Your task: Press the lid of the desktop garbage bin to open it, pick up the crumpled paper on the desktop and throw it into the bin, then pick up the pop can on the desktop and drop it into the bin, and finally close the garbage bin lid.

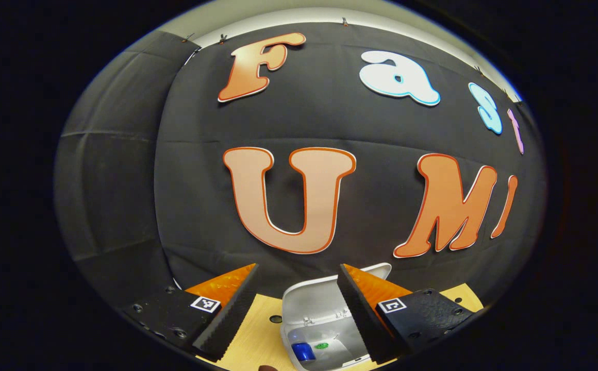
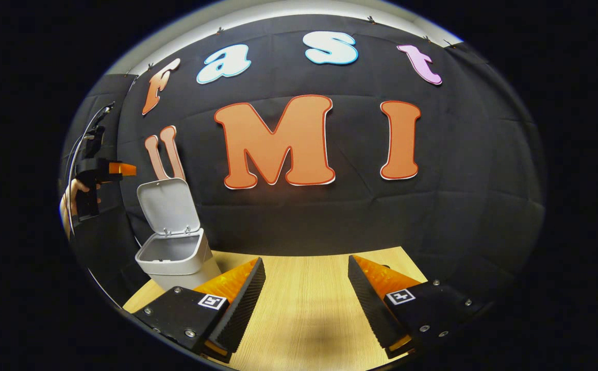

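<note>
Two grippers and one bin are listed. Tabletop point(image 2: 309, 309): wooden, carrying the bin. Garbage bin point(image 2: 175, 257): lid point(image 2: 167, 206) raised for dropping; blue pop can point(image 1: 303, 351) seen inside. Left gripper point(image 1: 299, 304): held above the bin, jaws wide, empty. Right gripper point(image 2: 304, 299): beside the bin, jaws wide, empty.

left gripper view above open bin point(image 1: 325, 319), right gripper view farther, both share bin
</note>
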